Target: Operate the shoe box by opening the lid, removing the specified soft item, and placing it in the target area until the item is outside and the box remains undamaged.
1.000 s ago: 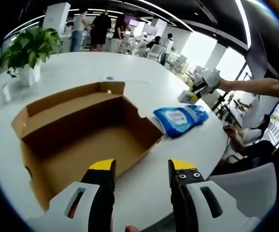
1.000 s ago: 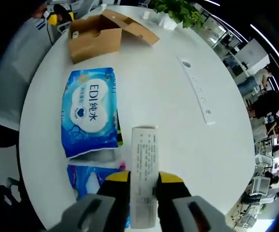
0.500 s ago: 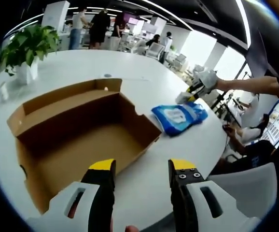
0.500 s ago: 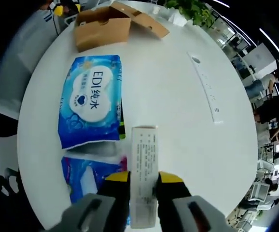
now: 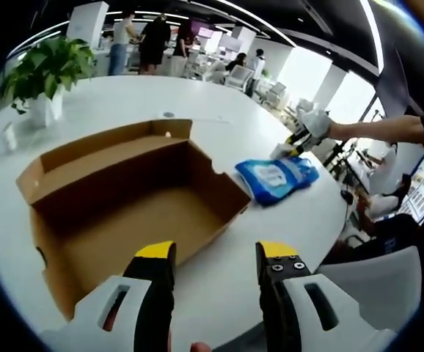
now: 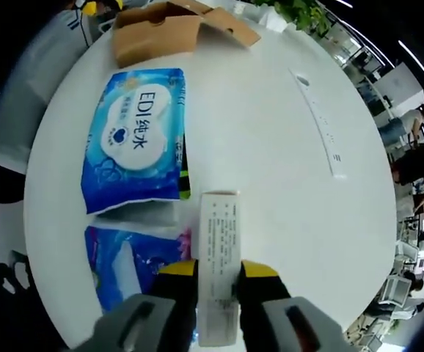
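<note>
Left gripper view showed one open cardboard box (image 5: pixel 131 198) on the round white table (image 5: pixel 285 220), left gripper (image 5: pixel 216 257) agape, empty. Two glossy blue soft packs (image 6: pixel 135 136) lay outside it; right gripper (image 6: pixel 217 275) clamped a flat white carton (image 6: pixel 218 257).

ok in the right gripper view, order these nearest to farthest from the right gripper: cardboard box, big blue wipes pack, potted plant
Measured from the right gripper, which is shut on a white paper packet:
1. Big blue wipes pack, just ahead and to the left on the table.
2. Cardboard box, open, far beyond the pack.
3. Potted plant, past the box at the table's far edge.
</note>
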Available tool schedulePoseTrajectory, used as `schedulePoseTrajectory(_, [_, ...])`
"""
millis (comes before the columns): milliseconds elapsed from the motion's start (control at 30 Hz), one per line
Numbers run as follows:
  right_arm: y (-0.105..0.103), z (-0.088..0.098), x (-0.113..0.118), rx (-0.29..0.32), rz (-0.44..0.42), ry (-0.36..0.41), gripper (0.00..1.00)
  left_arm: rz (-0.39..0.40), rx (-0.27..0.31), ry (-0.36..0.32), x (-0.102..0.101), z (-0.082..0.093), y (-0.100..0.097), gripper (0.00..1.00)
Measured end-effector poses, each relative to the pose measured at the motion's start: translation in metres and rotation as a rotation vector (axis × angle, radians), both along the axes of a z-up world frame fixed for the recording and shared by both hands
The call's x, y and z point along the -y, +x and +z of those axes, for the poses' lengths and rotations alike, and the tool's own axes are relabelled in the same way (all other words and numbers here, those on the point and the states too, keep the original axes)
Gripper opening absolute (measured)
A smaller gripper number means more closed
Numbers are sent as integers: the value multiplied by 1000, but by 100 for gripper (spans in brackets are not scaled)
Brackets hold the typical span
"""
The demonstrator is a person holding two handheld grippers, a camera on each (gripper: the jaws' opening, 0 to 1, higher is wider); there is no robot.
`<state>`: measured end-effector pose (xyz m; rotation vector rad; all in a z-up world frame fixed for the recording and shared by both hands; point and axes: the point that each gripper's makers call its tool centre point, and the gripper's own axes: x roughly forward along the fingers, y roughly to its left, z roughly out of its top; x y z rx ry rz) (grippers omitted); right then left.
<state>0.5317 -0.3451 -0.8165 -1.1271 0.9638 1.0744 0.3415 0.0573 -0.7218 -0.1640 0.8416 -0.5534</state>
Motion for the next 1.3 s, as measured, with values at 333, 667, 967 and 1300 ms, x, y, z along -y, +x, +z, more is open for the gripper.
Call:
schedulePoseTrajectory(333, [0, -8, 9, -13, 14, -35, 17, 1, -4, 2, 0, -2, -1, 44])
schedulePoseTrajectory(667, [3, -13, 16, -17, 40, -58, 17, 3, -4, 1, 0, -1, 1, 44])
schedulePoseTrajectory(967, [2, -12, 17, -11, 44, -82, 18, 0, -3, -2, 0, -2, 1, 44])
schedulePoseTrajectory(1300, [7, 3, 16, 17, -59, -40, 28, 5, 5, -5, -10, 1, -1, 45])
